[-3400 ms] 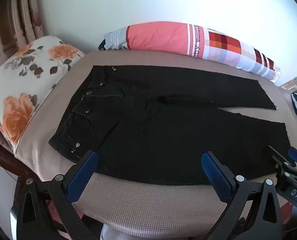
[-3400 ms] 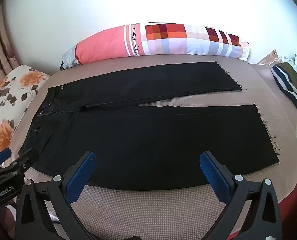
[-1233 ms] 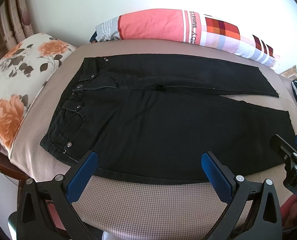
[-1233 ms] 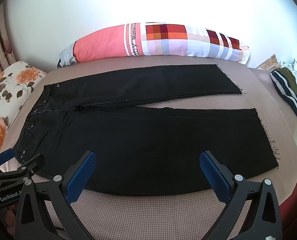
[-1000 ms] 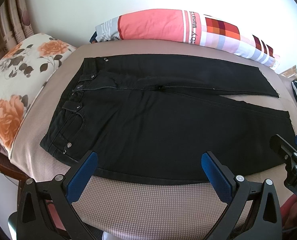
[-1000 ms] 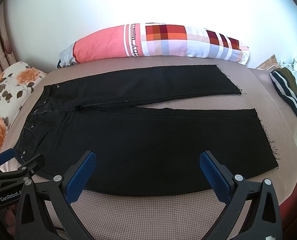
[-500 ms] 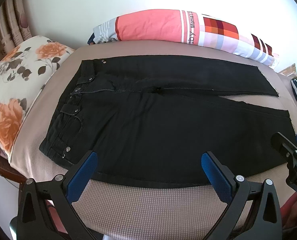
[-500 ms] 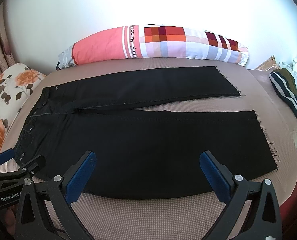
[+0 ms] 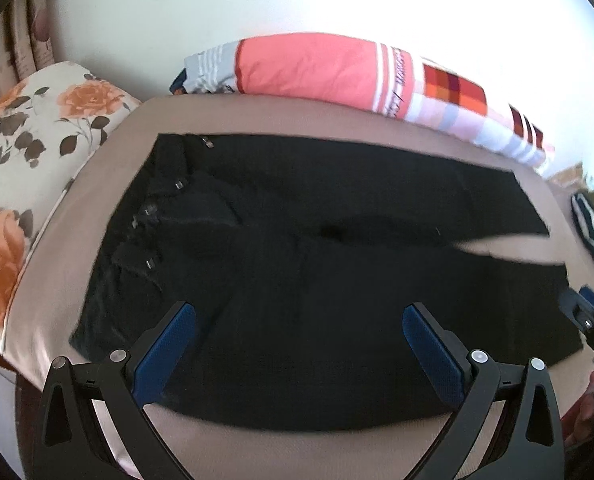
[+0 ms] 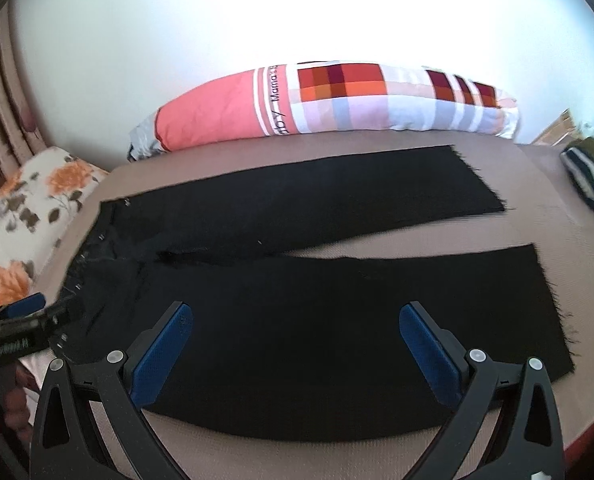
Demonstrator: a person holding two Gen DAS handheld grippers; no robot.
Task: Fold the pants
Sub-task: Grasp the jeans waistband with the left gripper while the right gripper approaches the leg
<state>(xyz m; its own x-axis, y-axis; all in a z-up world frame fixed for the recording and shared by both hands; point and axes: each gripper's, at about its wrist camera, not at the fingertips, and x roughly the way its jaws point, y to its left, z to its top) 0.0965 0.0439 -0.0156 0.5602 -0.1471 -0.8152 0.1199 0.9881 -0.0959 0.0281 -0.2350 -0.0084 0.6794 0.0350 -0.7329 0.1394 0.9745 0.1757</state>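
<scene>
Closest in, both tools are wide open and hold nothing. The left gripper [image 9: 299,344] hangs over the near edge of the pants [image 9: 317,264] by the waist end. The right gripper [image 10: 295,344] hangs over the same near edge, closer to the leg ends.

The black pants lie flat on the tan bed [image 10: 577,248], long way running left to right — waist on the left, two legs spread a little on the right. So each tool has its own end, and nothing blocks the way.

Farther back sits a flowered pillow [image 9: 29,152] on the left, a long pink and checked pillow [image 10: 337,100] by the wall, and striped clothes [image 10: 589,184] far right — all well apart from the pants.
</scene>
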